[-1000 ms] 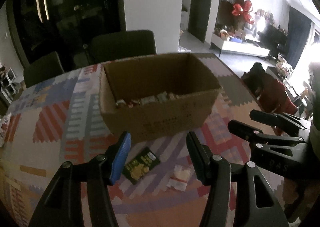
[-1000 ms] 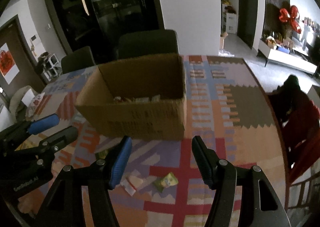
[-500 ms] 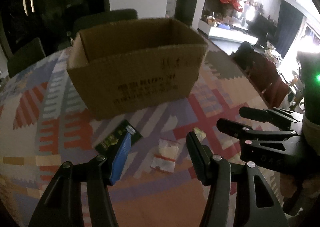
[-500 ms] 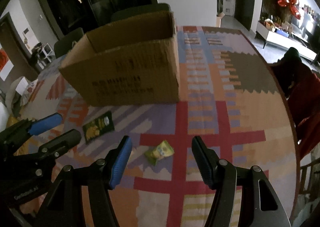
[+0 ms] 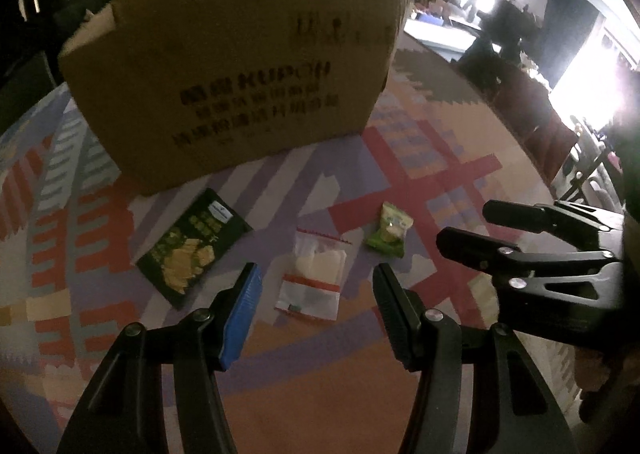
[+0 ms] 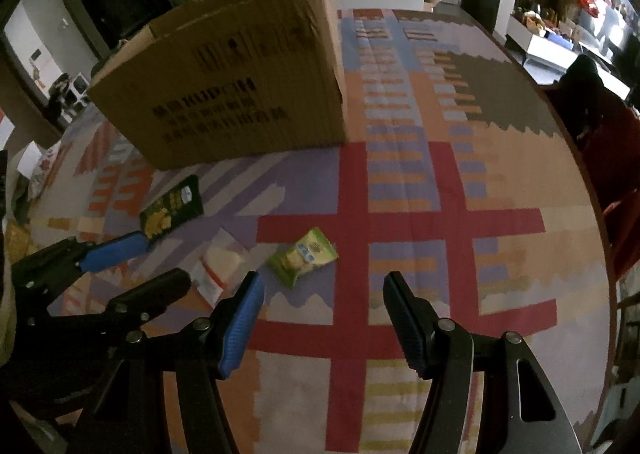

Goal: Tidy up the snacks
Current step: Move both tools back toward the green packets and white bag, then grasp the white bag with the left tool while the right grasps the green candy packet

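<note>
The left gripper [image 5: 316,286] was seen with its jaws spread and nothing between them, poised above a clear packet [image 5: 314,274] with red stripes. That packet lay flat on the patterned surface [image 5: 440,157], its long axis running away from the gripper toward the box. The right gripper [image 6: 324,294] was likewise held with jaws spread and empty, a small green packet [image 6: 304,256] lying just beyond its blue-padded jaw, its long axis slanted up to the right. A dark green packet [image 5: 194,242] was found further left, its long axis angled toward the box's near corner. Behind all three, a cardboard box [image 5: 240,65] stood upright, its printed side facing the grippers.
</note>
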{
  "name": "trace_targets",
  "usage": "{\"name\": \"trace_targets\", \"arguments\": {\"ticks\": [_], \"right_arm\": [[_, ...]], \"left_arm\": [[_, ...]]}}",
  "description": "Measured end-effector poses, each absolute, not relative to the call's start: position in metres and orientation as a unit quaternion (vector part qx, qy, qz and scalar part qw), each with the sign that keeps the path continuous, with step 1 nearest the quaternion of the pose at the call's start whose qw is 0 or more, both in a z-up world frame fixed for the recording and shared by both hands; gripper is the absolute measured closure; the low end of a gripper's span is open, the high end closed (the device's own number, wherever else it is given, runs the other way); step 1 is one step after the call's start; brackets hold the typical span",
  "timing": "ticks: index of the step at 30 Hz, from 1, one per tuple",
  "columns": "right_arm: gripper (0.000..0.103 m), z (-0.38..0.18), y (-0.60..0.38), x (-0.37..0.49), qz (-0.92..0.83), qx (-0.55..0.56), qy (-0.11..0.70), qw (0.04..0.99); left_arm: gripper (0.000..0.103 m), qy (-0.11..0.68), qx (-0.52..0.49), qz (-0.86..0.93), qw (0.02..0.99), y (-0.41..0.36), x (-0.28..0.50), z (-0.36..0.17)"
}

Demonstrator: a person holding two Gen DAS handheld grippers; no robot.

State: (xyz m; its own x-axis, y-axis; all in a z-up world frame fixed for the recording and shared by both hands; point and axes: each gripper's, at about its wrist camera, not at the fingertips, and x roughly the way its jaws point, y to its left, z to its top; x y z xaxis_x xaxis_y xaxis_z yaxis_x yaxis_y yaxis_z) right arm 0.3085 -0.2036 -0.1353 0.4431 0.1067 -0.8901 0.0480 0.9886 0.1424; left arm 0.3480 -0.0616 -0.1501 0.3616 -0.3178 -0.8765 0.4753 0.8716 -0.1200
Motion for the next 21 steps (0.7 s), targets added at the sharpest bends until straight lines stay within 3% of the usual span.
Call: {"name": "trace_targets", "arguments": {"ticks": [12, 21], "right_arm": [[0.040, -0.157, -0.211, 0.314, 0.000, 0.109, 0.547, 0.830], [0.040, -0.163, -0.206, 0.317, 0.005, 0.109, 0.551, 0.828]], "left_arm": [[0.047, 0.533, 0.102, -0.234, 0.807, -0.074, 0.356, -0.186], [0.055, 0.531, 0.101, -0.233, 0.808, -0.075, 0.362, -0.193]]}}
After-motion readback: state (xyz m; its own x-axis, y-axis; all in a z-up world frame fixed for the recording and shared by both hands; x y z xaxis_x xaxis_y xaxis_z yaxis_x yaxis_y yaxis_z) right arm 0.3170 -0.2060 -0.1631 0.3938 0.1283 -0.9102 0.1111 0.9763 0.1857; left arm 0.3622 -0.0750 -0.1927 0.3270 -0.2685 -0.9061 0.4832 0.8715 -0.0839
